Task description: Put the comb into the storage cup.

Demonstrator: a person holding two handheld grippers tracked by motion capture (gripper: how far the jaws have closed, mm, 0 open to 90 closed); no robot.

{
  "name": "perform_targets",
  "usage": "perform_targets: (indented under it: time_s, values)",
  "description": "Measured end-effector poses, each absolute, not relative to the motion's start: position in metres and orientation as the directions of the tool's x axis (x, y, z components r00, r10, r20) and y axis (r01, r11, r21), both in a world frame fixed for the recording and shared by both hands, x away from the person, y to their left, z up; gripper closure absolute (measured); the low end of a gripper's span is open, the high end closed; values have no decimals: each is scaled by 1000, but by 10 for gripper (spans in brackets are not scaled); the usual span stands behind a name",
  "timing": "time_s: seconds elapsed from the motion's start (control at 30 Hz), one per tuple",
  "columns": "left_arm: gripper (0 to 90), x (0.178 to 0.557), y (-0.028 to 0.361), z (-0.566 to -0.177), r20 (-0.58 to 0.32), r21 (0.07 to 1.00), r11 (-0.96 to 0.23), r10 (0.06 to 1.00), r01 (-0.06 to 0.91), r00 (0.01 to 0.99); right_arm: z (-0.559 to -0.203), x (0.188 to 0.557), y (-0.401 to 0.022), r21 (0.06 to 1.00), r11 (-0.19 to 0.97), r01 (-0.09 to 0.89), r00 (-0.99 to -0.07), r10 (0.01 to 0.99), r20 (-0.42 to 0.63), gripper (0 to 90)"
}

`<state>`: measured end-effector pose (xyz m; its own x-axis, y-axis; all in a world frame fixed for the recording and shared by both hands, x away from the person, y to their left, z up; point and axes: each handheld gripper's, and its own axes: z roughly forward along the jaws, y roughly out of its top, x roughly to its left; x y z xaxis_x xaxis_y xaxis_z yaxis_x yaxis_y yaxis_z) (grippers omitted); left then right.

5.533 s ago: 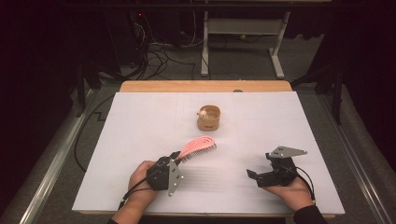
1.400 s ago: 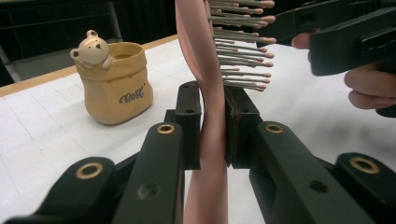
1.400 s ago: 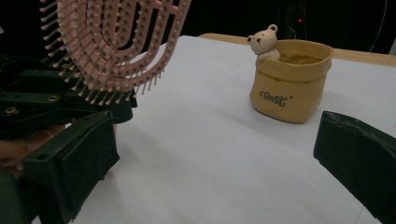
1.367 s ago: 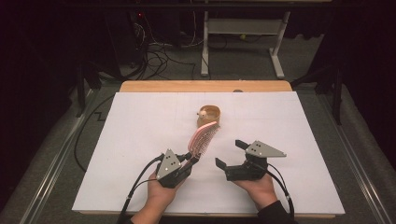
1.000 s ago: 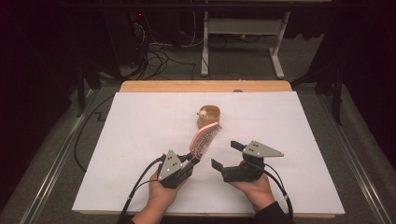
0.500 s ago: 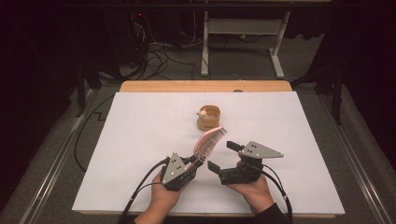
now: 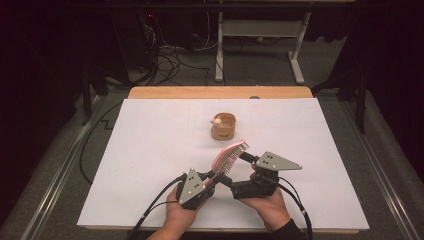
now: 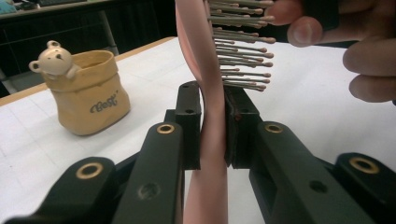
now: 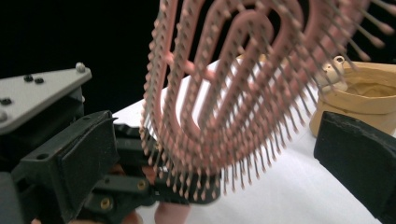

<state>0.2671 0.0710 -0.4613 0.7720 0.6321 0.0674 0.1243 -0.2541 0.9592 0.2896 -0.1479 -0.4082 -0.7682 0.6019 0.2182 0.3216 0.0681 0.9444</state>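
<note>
While the left hand-held gripper (image 7: 216, 176) clamps its jaws tight on the handle of a pink hairbrush (image 7: 228, 156), as the left gripper view shows with both pads pressing the pink stem (image 8: 212, 135), the brush stands tilted up above the near middle of the surface (image 7: 150, 150), bristles turned to the right. The right hand-held gripper (image 7: 239, 172) sits just beside it, jaws spread wide; in the right gripper view the brush head (image 9: 233, 93) hangs between one jaw low on the left and the other at the far right, neither pressing on it. Fingers of the right hand (image 8: 369, 60) come near the bristle tips in the left gripper view.

Farther off, toward the far middle of the surface, stands a tan pouch-shaped cup with a small bear figure on its rim (image 7: 223, 125), apart from the brush.

The step in hand looks like a handover from left to right. Next, the right jaws would need to close squarely on the brush head or upper stem, avoiding a slip on the bristles, before the left lets go.
</note>
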Motion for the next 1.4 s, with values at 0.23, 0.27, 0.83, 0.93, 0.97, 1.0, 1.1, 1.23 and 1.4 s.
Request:
perform_targets:
  time_s: [0.23,0.27,0.83,0.93,0.97,1.0,1.1,1.23,1.4]
  values:
    - [779,264,65,-464,67,958,-259,622,124,780,-407,291,-148,943,56,328,-760,609,229,0]
    - [779,264,64,-464,69,958,-259,622,122,780,-407,291,-148,943,53,330,-758,610,231,0]
    - [779,259,58,-465,74,957,-267,609,117,790,-405,296,-151,936,-38,351,-730,615,299,1]
    - [779,259,57,-466,76,956,-269,608,115,790,-406,297,-151,932,-49,358,-727,611,312,3]
    - [779,259,57,-466,78,956,-271,607,114,791,-406,297,-151,931,-52,363,-726,610,317,5]
    - [779,259,57,-466,78,956,-270,609,113,790,-406,298,-151,929,-56,366,-723,612,322,15]
    - [778,259,57,-465,82,956,-272,609,110,789,-406,299,-152,922,-67,380,-717,609,340,42]
    - [779,259,57,-465,84,956,-271,612,109,786,-407,299,-153,918,-71,389,-714,606,350,94]
    - [778,259,58,-465,86,955,-276,612,110,786,-407,299,-154,915,-77,396,-716,598,360,165]
